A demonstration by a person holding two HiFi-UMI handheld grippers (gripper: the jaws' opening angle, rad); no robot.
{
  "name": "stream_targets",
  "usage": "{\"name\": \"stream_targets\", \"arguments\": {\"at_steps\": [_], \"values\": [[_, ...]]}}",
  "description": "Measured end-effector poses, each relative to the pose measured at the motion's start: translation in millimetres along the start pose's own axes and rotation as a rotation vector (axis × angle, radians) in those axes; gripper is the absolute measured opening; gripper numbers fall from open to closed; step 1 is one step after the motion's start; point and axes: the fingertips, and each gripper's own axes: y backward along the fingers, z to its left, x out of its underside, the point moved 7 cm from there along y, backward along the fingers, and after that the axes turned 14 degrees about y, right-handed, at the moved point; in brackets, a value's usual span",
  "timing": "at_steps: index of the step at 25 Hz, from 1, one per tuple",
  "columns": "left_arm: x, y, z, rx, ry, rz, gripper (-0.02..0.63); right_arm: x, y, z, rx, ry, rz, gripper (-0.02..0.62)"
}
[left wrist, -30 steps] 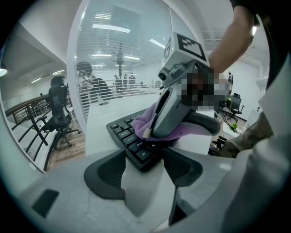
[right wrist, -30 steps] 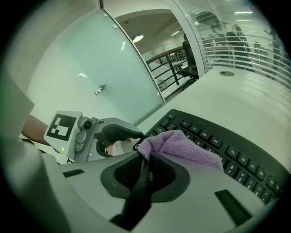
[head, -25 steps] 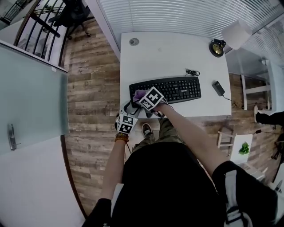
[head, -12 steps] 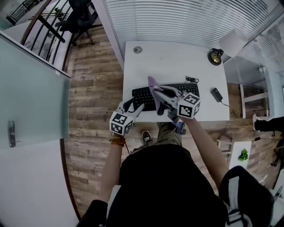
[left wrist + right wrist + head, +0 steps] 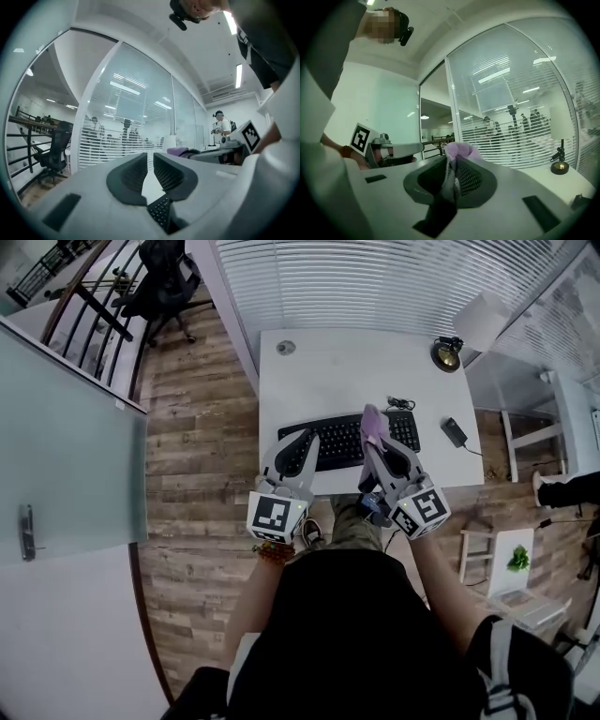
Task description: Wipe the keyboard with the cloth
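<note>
1. Purple cloth (image 5: 372, 418) sits pinched betw. the pads of the right gripper (image 5: 377, 437). A tuft pokes out past the tips at 12 o'clock, and the rest hangs toward 6 betw. the pads.
2. Right jaws are clamped tight on the cloth. Left gripper (image 5: 302, 441): jaws have just been closing, now together, nothing betw. them.
3. Head view: both grippers are over the keyboard (image 5: 342, 442), left at 9 o'clock of right. The cloth is over the keyboard's right half.
4. On the desk (image 5: 356, 362): lamp (image 5: 450, 351) at 1 o'clock of the keyboard, small black box (image 5: 454, 431) at 3, cable coil (image 5: 403, 404) at approx. 1. An office chair (image 5: 161, 276) stands on the floor at 10.
</note>
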Motion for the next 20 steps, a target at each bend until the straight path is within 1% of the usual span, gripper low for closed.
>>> {"name": "stream_targets", "arguments": {"at_steps": [2,6,11,14,20], "values": [[5.9,0.6,-4.9,0.002,-0.002,0.012,0.054,1.7,1.9,3.6,0.011,0.000,0.009,0.048],[15.1,1.2,-12.5,0.029,0.033,0.038,0.054,0.4,3.1,4.2,0.019,0.007,0.014,0.046],[21.9,6.4,-16.7,0.054,0.029,0.055,0.054,-0.6,6.6,1.9,0.047,-0.007,0.013,0.046],[21.6,9.8,-15.2,0.059,0.023,0.058,0.054,3.9,4.5,2.6,0.061,-0.023,0.019,0.046],[22.9,11.1,-17.9,0.056,0.040,0.060,0.054,4.0,9.2,3.0,0.066,-0.027,0.026,0.044]]}}
